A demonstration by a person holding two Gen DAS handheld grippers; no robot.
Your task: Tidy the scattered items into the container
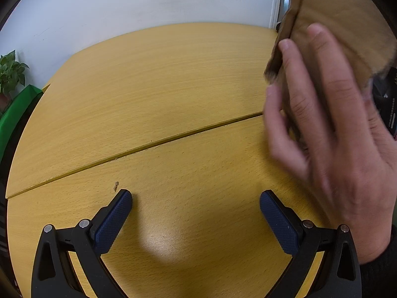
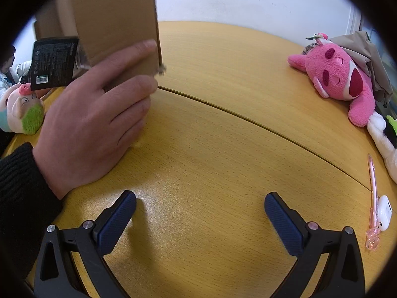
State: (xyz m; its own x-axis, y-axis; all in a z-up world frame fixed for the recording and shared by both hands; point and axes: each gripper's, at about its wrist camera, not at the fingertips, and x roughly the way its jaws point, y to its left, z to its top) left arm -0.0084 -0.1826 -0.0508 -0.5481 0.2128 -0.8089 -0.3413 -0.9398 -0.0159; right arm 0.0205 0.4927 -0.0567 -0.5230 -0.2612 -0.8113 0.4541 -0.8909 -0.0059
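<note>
Cardboard box (image 2: 116, 22), the probable container, is held tilted above the table (image 2: 211, 129) by a bare hand (image 2: 94, 121) with fingers flat on its side panel. Judged from appearance, the box is light and stiff; hold it by a wall or rim.

Items right of the box:
- One pink plush (image 2: 340, 74): soft, light; pinch a limb.
- One white plush (image 2: 387, 141), partly visible.
- One pink pen (image 2: 372, 193): thin, likely slippery; grasp mid-shaft.
- One white earbud case (image 2: 384, 212): smooth, hard.

Left of the box: one pig plush (image 2: 22, 111) and one black packet (image 2: 53, 63).

Left gripper (image 1: 196, 203) and right gripper (image 2: 200, 204): jaws apart, empty.
</note>
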